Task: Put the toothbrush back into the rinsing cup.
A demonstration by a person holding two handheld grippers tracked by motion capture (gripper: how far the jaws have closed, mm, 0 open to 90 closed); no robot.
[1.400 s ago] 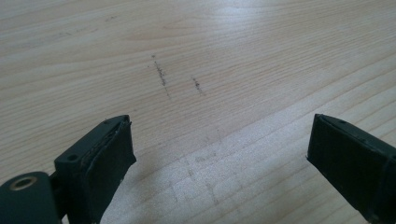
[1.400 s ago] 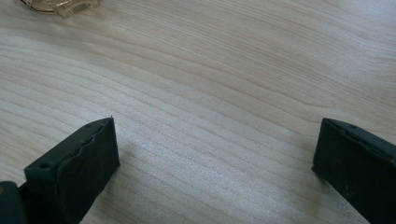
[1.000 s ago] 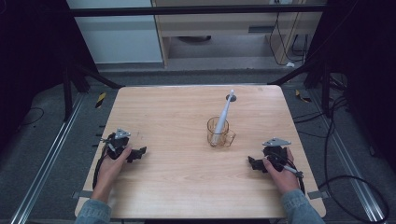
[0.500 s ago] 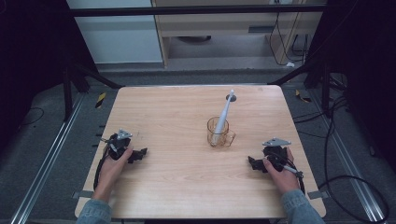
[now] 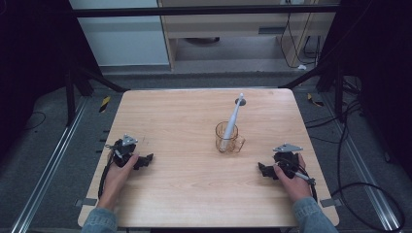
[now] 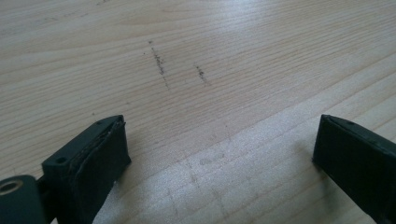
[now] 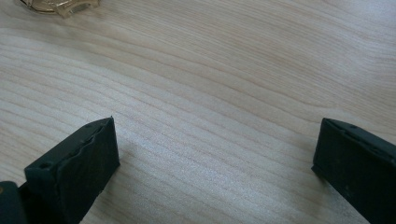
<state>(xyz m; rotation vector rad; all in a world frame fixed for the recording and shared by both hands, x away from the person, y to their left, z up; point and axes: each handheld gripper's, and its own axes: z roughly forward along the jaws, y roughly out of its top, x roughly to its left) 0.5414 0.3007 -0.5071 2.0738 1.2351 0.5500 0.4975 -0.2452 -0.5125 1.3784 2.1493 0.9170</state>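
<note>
Toothbrush (image 5: 231,122) in cup (image 5: 227,138) — high view | cup base (image 7: 58,6) — right gripper view

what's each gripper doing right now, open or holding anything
Left gripper: open, jaws just opened a bit further, nothing between them.
Right gripper: open, nothing held.

A bare wooden table (image 5: 184,194) stands on grey floor (image 5: 43,165) beside black cables (image 5: 369,189).

left claw (image 6: 219,149) with jaws spread wide over bare wooden table (image 6: 196,42) with dark scuff marks (image 6: 161,65)
</note>
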